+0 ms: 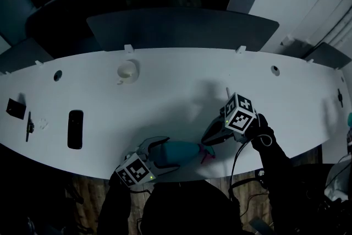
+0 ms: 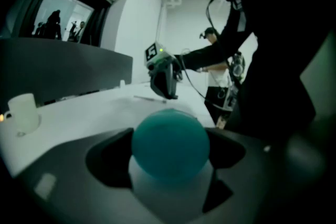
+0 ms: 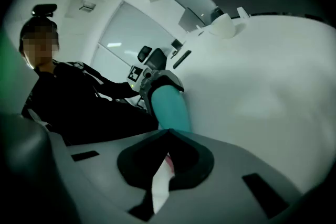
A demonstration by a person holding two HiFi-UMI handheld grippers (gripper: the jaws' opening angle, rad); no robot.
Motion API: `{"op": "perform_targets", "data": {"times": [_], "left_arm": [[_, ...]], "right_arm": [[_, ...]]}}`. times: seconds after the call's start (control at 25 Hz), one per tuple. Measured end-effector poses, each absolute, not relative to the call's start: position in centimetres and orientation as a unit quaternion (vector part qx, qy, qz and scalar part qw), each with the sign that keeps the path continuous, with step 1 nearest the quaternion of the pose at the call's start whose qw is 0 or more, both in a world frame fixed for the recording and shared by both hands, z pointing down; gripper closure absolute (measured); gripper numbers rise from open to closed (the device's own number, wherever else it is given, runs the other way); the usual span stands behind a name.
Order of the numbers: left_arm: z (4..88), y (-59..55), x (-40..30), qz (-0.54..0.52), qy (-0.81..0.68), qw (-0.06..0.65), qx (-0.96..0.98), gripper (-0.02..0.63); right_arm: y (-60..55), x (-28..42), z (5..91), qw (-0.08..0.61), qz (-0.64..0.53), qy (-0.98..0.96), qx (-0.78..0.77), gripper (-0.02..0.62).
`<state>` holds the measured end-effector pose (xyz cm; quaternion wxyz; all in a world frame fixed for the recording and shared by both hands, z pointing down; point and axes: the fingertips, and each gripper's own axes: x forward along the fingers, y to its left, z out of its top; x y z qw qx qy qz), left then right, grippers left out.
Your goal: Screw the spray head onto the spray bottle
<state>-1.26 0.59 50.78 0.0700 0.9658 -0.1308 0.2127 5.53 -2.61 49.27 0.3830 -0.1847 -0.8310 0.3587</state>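
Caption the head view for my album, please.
Left tongs hold a teal spray bottle sideways while right tongs pinch the spray head.

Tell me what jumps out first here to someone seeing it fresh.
The teal spray bottle is held sideways at the near edge of the white table by the left gripper. At its neck end the right gripper is shut on the white-and-pink spray head. A white cup sits near the back edge and a dark flat slab to the left.
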Motion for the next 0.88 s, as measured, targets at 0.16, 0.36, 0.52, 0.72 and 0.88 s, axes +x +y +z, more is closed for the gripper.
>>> {"op": "perform_targets", "data": {"times": [0.16, 0.36, 0.52, 0.72, 0.88], "left_arm": [[51.6, 0.5, -2.0, 0.223, -0.143, 0.085, 0.961, 0.184], [52.6, 0.7, -2.6, 0.226, -0.143, 0.11, 0.957, 0.184], [52.7, 0.7, -2.5, 0.219, -0.148, 0.127, 0.956, 0.184], [52.7, 0.8, -2.2, 0.218, -0.145, 0.133, 0.956, 0.184], [52.6, 0.9, -2.2, 0.215, -0.143, 0.135, 0.956, 0.184]], "right_arm": [[-3.8, 6.7, 50.3, 0.414, 0.251, -0.868, -0.112, 0.594], [-2.2, 11.9, 52.9, 0.527, 0.018, -0.848, -0.054, 0.546], [0.9, 12.1, 55.3, 0.55, 0.002, -0.833, -0.058, 0.351], [1.5, 10.2, 56.9, 0.547, -0.067, -0.834, -0.038, 0.293], [1.4, 9.9, 57.1, 0.554, -0.057, -0.829, -0.043, 0.301]]}}
